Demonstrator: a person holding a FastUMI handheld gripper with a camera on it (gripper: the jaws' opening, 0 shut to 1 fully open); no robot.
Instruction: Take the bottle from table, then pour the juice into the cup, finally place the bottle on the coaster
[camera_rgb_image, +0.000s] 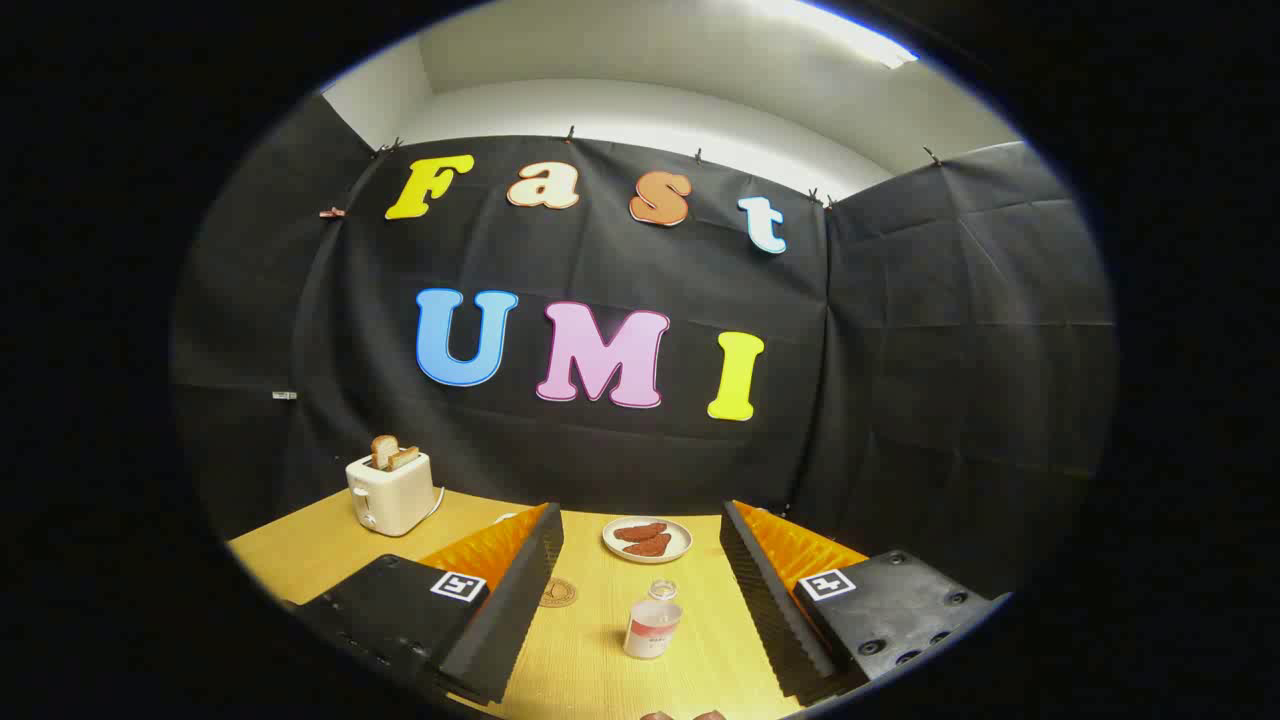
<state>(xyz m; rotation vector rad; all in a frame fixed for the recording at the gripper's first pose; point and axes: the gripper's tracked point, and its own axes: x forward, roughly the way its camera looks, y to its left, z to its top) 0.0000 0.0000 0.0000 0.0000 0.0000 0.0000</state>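
The bench (300, 560) is a yellow, wood-grained surface that runs under the gripper and back to the black cloth wall (900, 380) of the booth. The gripper (640, 590) hangs above it with its 2 fingers spread wide, nothing held between them, and the ridged inner faces of both fingers turned toward the open gap. Beyond the left finger, near the wall, stands a cream toaster (390, 492) with 2 slices of toast (392, 453) sticking up out of its slots, and a cord trails off its right side. Ahead of the fingers, further back between them, a pale round plate (680, 548) lies flat on the bench and carries 2 reddish-brown pieces of food (642, 538), which I cannot identify more closely. The bottle (653, 622) stands upright on the bench in the gap between the 2 fingers, somewhat nearer the right one and touching neither; it is small and clear, with a pale label around its body and its mouth showing at the top. Just beside the inner edge of the left finger, to the left of the bottle and a little further back, a small round brownish coaster (558, 593) lies flat on the bench, partly cut off by that finger.
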